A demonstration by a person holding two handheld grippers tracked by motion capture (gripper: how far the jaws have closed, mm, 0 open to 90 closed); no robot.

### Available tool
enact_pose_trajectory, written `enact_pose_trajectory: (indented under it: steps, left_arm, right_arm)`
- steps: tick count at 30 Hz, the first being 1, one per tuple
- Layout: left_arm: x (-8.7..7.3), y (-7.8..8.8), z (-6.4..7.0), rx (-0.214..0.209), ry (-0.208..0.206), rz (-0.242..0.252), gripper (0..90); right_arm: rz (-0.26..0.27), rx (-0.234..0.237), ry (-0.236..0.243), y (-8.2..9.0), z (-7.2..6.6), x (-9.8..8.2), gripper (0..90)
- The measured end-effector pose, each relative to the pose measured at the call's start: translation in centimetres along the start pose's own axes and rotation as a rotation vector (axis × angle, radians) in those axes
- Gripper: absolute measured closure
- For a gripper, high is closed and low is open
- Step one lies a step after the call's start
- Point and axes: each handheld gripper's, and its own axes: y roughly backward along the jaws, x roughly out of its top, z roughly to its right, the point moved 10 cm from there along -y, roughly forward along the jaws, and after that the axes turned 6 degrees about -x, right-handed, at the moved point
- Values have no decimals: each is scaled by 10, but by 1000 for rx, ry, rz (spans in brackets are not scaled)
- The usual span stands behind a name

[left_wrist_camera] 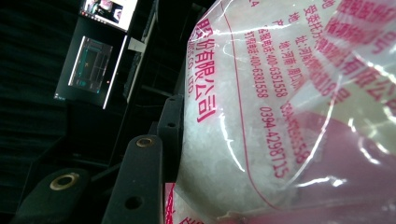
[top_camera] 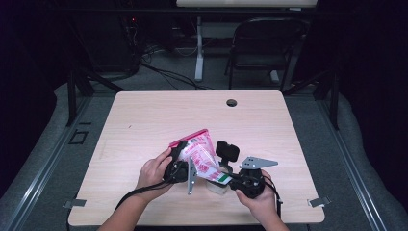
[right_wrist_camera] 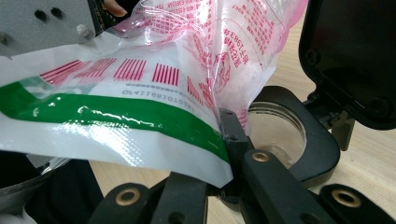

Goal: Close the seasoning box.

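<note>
A person at a light wooden counter (top_camera: 144, 120) works one clear plastic bag (top_camera: 199, 154) between two handheld grippers, near the counter's front edge. The left gripper (top_camera: 179, 161) grasps the bag's upper part, its jaws clamped on the plastic; the right gripper (right_wrist_camera: 224, 140) is clenched on the bag's white-and-green end. The bag, tilted and lifted off the counter, holds white granules and carries red Chinese print, with "CO., LTD." and the numbers "400-6351558", "400-6381558" and "0394-4298715" readable in the left gripper view. Several red barcode blocks sit above its one green stripe in the right gripper view. One clear round jar (right_wrist_camera: 275, 133), set in a black holder (right_wrist_camera: 322, 149), stands just below the bag's lower end. Two hands hold the grippers.
</note>
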Motion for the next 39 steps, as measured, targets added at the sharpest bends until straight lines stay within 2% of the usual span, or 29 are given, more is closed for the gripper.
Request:
enact_pose_trajectory:
  steps: [39]
  left_arm:
    - [6,6,-5,31,-19,4,645]
  right_arm:
    - [-17,-21,-13,-4,6,-3,899]
